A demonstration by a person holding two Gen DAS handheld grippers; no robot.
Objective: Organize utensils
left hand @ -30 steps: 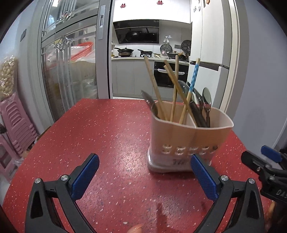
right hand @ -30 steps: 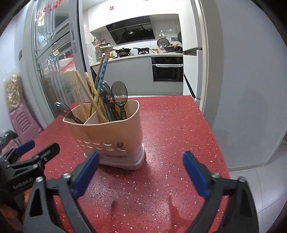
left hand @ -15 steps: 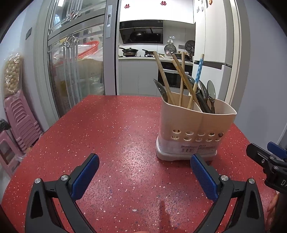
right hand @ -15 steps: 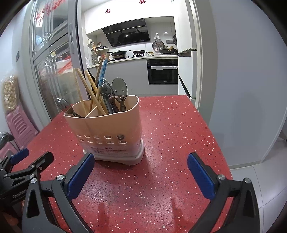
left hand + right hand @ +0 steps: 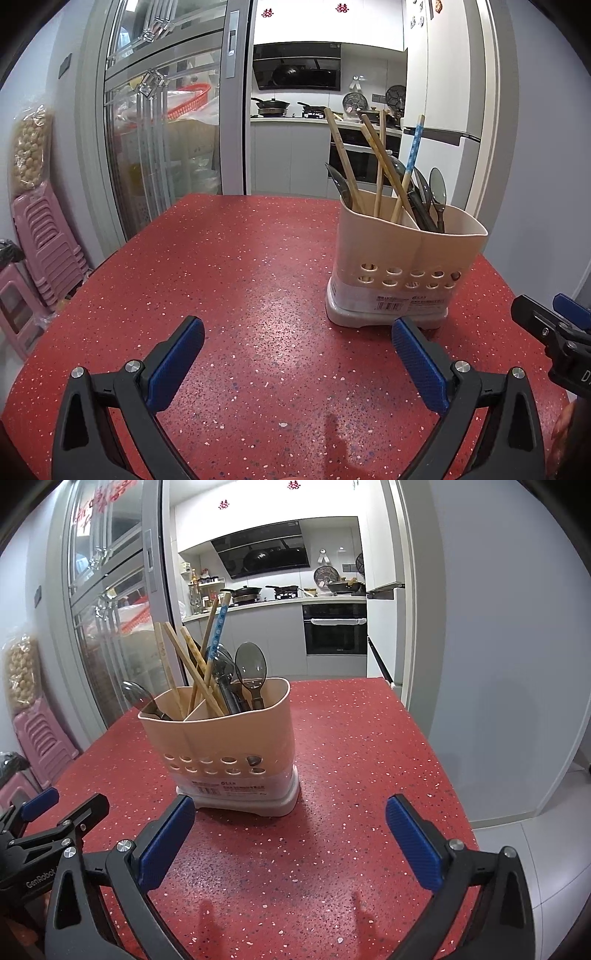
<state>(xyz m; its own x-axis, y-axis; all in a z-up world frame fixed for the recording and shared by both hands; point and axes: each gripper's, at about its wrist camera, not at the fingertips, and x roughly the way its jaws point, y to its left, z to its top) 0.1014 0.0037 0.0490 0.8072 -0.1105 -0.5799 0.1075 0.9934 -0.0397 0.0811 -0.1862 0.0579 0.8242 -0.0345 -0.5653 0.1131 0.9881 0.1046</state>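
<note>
Now we start with the red speckled counter [image 5: 221, 266], wide and bare on our left, with its far edge toward the kitchen and its right edge falling away to the floor. On it stands the beige utensil holder [image 5: 402, 258], upright, two compartments, well in from every edge. Its long side faces us; the utensils rise steeply out of the top, so we judge any pull has to go up along those shafts, not sideways. The left tool [image 5: 297, 343] has its jaws wide apart and empty; the holder lies ahead and to its right, just past the right fingertip. The right tool [image 5: 290, 821] is also spread wide, nothing in it, with the holder ahead and to its left. Both look about equally near. Next the wooden chopsticks [image 5: 192, 664], leaning across the divider, one blue-patterned chopstick [image 5: 413, 147] among them. Smallest, the dark spoons [image 5: 251, 668]: most in the right compartment, one spoon [image 5: 138, 698] alone on the left.
</note>
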